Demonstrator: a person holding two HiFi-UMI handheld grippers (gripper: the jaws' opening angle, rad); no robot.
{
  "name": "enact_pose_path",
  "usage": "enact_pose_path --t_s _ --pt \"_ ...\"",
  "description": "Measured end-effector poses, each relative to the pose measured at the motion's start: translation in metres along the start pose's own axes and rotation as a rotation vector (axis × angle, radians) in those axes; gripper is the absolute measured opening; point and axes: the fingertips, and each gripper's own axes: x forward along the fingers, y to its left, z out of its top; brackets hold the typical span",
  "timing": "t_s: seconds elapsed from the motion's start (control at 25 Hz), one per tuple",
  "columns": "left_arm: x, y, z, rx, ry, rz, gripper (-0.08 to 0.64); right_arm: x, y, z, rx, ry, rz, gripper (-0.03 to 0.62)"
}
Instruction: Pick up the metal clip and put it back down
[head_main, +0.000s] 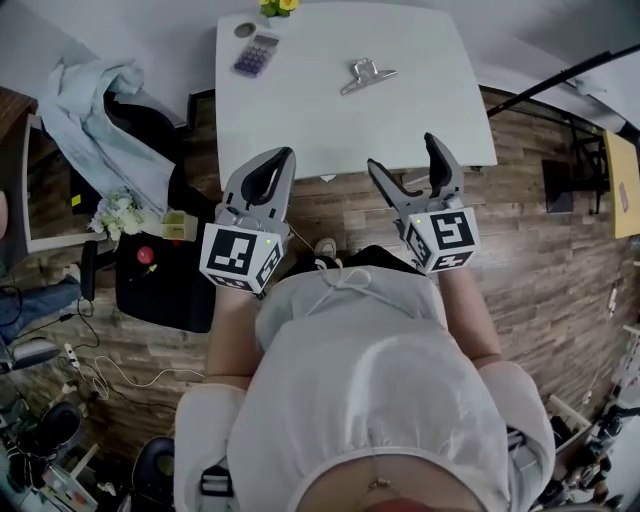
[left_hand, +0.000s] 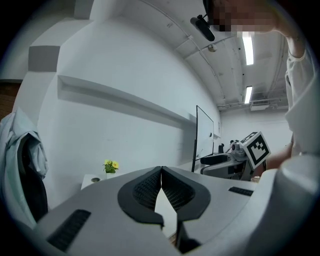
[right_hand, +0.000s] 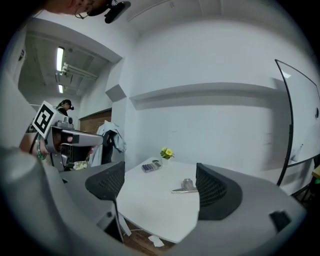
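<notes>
The worktop (head_main: 330, 130) was bare between its near edge and the metal clip (head_main: 367, 75), which lay toward the far side, well apart from a calculator (head_main: 256, 53). Both tools hung short of that edge, pointing forward. The left tool (head_main: 283, 157) was pressed together and empty; the right tool (head_main: 404, 153) was spread, holding nothing. The clip's long axis ran near-left to far-right.
</notes>
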Motion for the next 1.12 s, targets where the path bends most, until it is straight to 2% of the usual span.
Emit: enact_pose_path --t_s 0.2,0.36,0.68,0.92,1.12 --pt "0.029 0.021 -0.002 -0.017 0.005 0.015 0.018 0.036 -0.020 -0.005 -0.001 0.040 -0.002 0.440" --pt "0.059 0.033 -0.003 -0.001 0.020 0.029 0.018 0.070 -0.044 -0.011 0.020 0.068 0.015 0.440" --pt "0.126 0.072 0.001 0.010 0.049 0.084 0.018 0.149 -0.087 -0.024 0.018 0.146 0.079 0.440" --pt "0.170 0.094 -0.014 -0.016 0.097 0.104 0.018 0.203 -0.103 -0.053 0.033 0.253 0.141 0.440" --pt "0.202 0.107 -0.030 -0.058 0.138 0.122 0.018 0.242 -0.118 -0.092 0.060 0.379 0.168 0.440"
